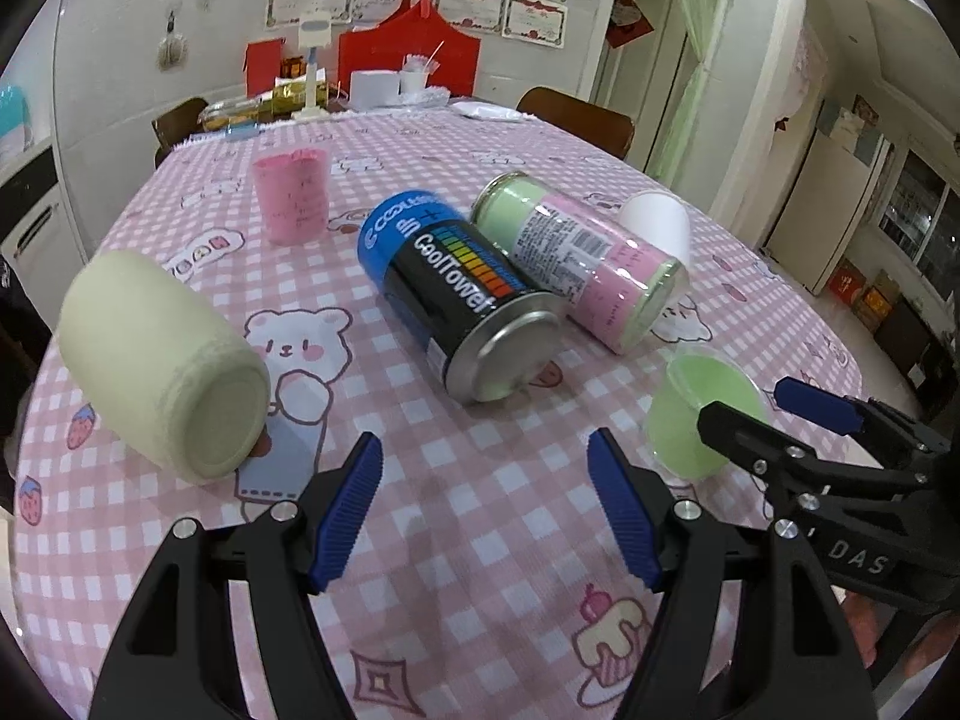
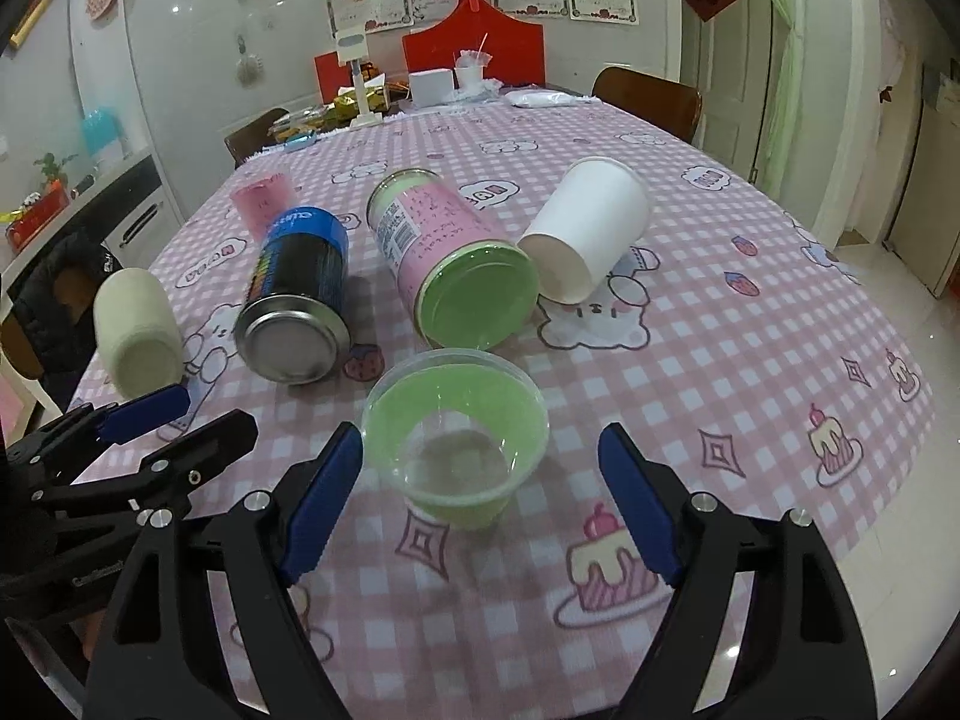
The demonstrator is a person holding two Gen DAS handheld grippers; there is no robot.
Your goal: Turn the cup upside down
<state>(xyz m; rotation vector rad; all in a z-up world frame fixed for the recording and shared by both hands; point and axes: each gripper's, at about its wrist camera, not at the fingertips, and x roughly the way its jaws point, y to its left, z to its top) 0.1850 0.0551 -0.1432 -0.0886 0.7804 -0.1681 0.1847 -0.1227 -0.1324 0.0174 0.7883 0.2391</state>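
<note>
A clear plastic cup with green tint (image 2: 456, 432) stands upright, mouth up, on the pink checked tablecloth (image 2: 690, 360). It lies just ahead of my right gripper (image 2: 480, 456), whose blue fingers are wide open on either side of it, not touching. In the left wrist view the same cup (image 1: 690, 414) is at the right, partly behind the right gripper (image 1: 774, 414). My left gripper (image 1: 485, 468) is open and empty over bare cloth. A white paper cup (image 2: 591, 228) lies on its side further back.
A blue-and-black CoolTower can (image 1: 456, 294), a pink-and-green clear canister (image 1: 582, 258) and a cream jar (image 1: 162, 360) lie on their sides. A pink cup (image 1: 293, 195) stands further back. Red bags, boxes and chairs are at the far edge.
</note>
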